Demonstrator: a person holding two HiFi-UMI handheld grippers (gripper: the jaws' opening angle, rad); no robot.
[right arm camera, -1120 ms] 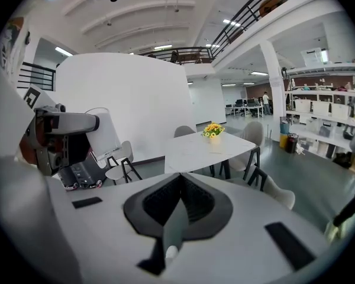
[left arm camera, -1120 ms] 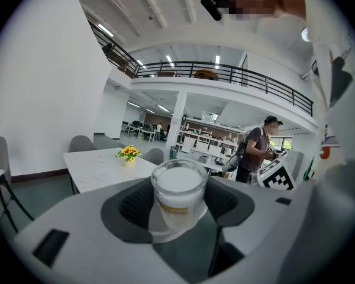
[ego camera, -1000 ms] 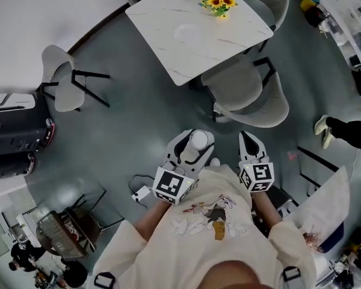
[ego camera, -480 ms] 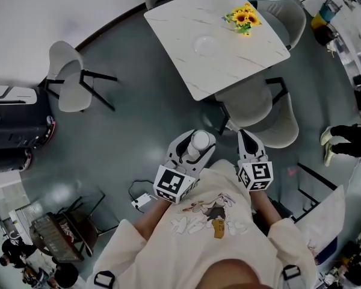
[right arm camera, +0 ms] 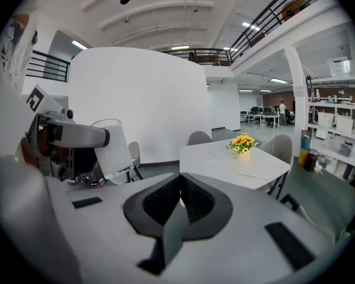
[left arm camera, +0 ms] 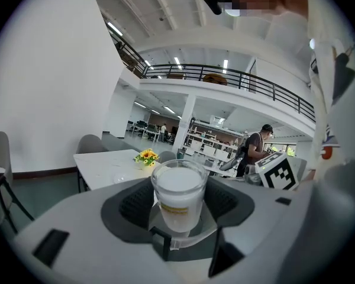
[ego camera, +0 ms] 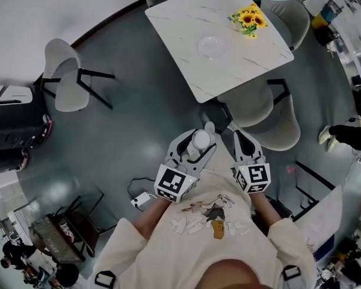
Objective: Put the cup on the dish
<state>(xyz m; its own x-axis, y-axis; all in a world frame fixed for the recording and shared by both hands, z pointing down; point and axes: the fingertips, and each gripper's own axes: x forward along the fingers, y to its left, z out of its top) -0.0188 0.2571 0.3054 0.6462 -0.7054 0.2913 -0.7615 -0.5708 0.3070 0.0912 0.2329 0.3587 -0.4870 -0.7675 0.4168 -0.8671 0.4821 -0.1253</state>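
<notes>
The cup [left arm camera: 178, 194], clamped in the left hand-held gripper [ego camera: 198, 138], is now nearer the dish [ego camera: 211, 46] at 12 o'clock, so the carry goes on, with the right hand-held gripper [ego camera: 243, 142] closed and empty.

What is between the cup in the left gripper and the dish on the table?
Head view: from cup to dish, only floor, then bare tabletop; a chair stands just right.

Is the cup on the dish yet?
Not yet. Done: the cup is picked up, clamped upright in the left gripper; the right gripper is shut, empty. In hand: the cup is over the floor, short of the table. Left: set it on the empty dish near the flowers.
</notes>
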